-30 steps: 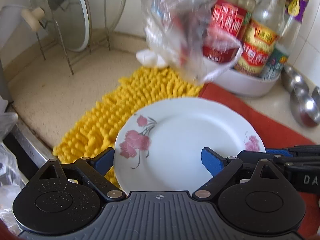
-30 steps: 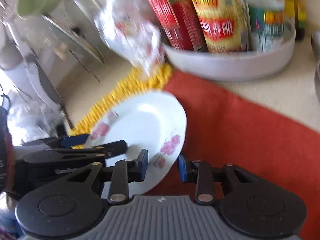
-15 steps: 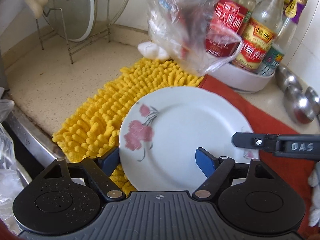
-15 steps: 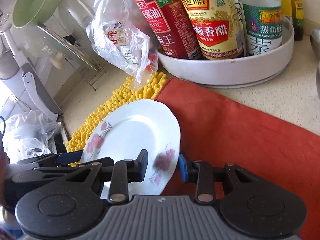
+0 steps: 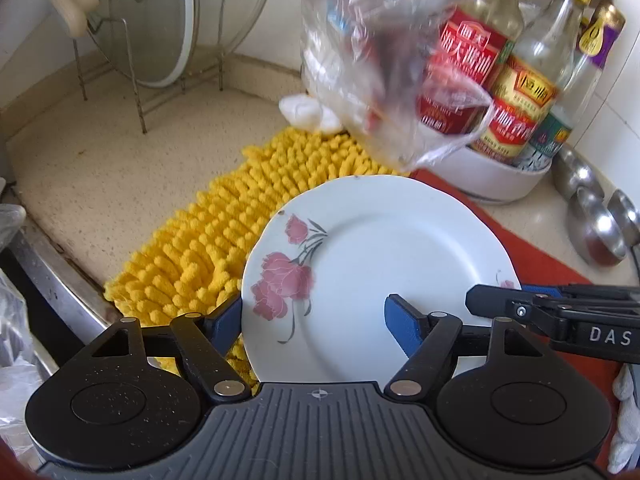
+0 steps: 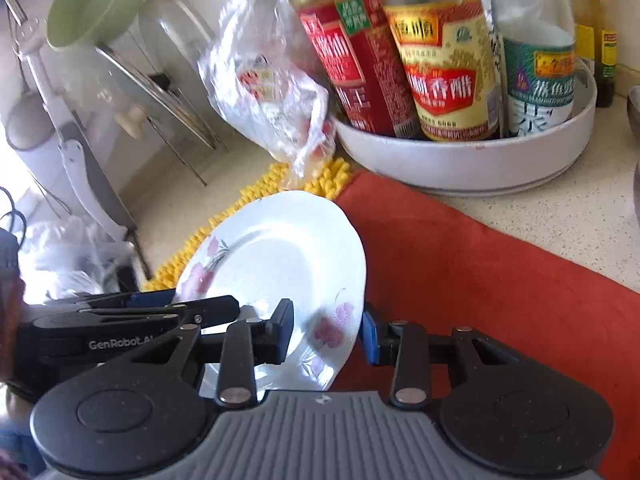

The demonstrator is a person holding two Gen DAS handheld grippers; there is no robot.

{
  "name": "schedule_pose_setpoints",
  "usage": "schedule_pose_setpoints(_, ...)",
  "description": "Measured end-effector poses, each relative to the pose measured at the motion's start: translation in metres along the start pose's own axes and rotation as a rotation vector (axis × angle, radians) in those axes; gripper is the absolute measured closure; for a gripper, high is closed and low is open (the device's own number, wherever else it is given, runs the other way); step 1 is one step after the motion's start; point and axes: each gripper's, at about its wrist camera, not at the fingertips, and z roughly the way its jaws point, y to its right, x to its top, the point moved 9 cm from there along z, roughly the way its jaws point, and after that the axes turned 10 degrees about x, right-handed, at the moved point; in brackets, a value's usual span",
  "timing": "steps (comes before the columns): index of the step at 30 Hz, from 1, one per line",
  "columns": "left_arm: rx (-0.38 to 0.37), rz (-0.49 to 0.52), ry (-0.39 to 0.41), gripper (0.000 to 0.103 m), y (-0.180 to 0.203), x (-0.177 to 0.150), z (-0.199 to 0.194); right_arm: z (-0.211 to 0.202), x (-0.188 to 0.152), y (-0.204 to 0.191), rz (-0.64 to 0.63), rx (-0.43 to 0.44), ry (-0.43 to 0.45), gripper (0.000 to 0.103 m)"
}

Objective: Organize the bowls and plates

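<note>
the left tool (image 5: 314, 318) has its blue-padded fingers spread wide on either side of the near rim of a round white china plate with pink flowers (image 5: 376, 264); one pad sits at the plate's left edge, the other lies over its face, and whether either presses on it cannot be told, so it reads as released. the right tool (image 6: 326, 330) straddles the plate's (image 6: 280, 264) opposite rim, one finger over the face and one just outside the edge with a gap showing, not clamped. its black fingers reach in from the right in the left view (image 5: 552, 316).

the plate is tilted, lying partly over a shaggy yellow chenille mat (image 5: 224, 240) and partly over a flat orange-red cloth (image 6: 480, 272) on the speckled beige table (image 5: 120, 152).

just beyond the plate's far rim, a crumpled clear plastic bag (image 5: 384, 80) hangs down, close above the mat. behind it stands a shallow round white tray (image 6: 472, 160) packed with tall sauce bottles with red, yellow and green labels (image 6: 440, 68). a small white wad (image 5: 304, 110) lies at the mat's far end.

to the left, a wire rack holding glass pan lids upright (image 5: 152, 32) stands on the table, well apart from the plate. a pale green bowl (image 6: 94, 2) sits high in the right view. shiny steel ladle bowls (image 5: 596, 224) lie at the right edge, beside the tray.
</note>
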Motion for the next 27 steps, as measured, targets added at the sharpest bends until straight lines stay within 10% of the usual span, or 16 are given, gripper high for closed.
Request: schedule_pose_setpoints(27, -0.074, 0.167, 0.037, 0.022, 0.103, -0.012, -0.025, -0.100, -0.027, 0.058, 0.150, -0.073, 0.108, 0.065)
